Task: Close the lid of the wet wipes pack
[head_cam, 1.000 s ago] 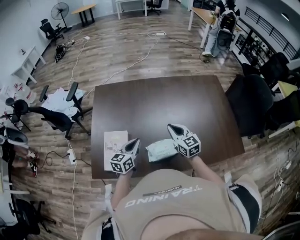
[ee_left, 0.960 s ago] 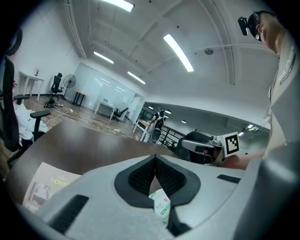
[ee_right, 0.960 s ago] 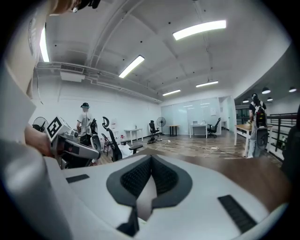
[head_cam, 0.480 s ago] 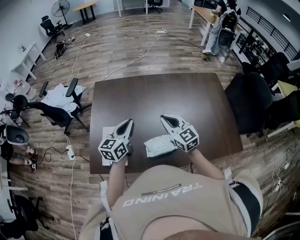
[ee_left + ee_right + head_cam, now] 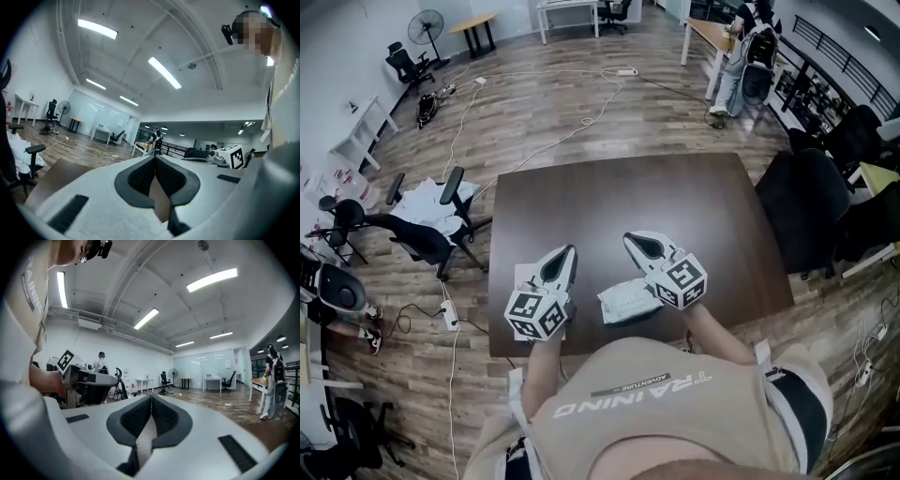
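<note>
While the wet wipes pack (image 5: 622, 302) lies near the front edge of the tabletop (image 5: 675, 206), the left claw (image 5: 567, 251) and right claw (image 5: 632, 239) are held above it, each pressed together on nothing. The closing step is judged done. Should the lid, too small to be read, stand open, a downward press is called for.

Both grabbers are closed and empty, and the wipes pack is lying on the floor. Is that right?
Not quite. The wet wipes pack lies on the dark table, near its front edge; the head view shows it. The rest holds: the left gripper and the right gripper are both shut and empty.
</note>
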`<state>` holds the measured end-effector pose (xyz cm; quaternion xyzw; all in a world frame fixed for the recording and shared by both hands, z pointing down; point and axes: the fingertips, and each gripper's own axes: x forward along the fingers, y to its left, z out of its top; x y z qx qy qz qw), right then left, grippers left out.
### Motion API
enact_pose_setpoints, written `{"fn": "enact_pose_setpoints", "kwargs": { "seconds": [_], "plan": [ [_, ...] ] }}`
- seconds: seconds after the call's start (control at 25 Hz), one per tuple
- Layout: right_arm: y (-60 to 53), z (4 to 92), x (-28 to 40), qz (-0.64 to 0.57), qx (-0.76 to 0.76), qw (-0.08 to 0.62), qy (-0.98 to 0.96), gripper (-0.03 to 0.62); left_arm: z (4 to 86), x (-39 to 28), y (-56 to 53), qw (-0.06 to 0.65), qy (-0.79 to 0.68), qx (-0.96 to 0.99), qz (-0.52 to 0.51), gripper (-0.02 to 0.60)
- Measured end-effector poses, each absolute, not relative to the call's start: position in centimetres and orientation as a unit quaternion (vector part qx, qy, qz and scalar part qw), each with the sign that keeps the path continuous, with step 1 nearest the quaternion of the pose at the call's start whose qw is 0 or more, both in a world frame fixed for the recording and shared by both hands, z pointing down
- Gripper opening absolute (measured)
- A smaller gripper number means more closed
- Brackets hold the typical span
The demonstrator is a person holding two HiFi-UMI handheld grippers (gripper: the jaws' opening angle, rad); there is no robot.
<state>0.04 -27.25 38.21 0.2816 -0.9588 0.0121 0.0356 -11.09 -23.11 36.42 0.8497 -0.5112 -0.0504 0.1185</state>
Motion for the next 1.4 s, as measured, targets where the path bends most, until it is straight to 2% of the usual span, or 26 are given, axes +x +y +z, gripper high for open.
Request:
{"fn": "enact_pose_setpoints", "kwargs": {
  "seconds": [0.2,0.36,0.64,1.4],
  "plan": [
    [-26.5,39.1,0.2,0.010,0.285,0.051,-0.957,0.014,37.5,-10.9,-22.5,0.114,-0.511,0.852,-0.022,0.005],
    [-25.9,39.3,0.2,-0.011,0.287,0.060,-0.956,0.014,37.6,-10.5,-22.3,0.071,-0.511,0.856,0.025,0.005],
    [-25.5,40.3,0.6,-0.019,0.296,0.073,-0.952,0.014,38.6,-12.1,-21.9,0.112,-0.527,0.842,-0.029,0.005],
    [-24.5,41.9,1.6,0.024,0.289,0.065,-0.955,0.014,40.4,-11.8,-20.4,0.134,-0.530,0.837,-0.011,0.005]
  ]
}}
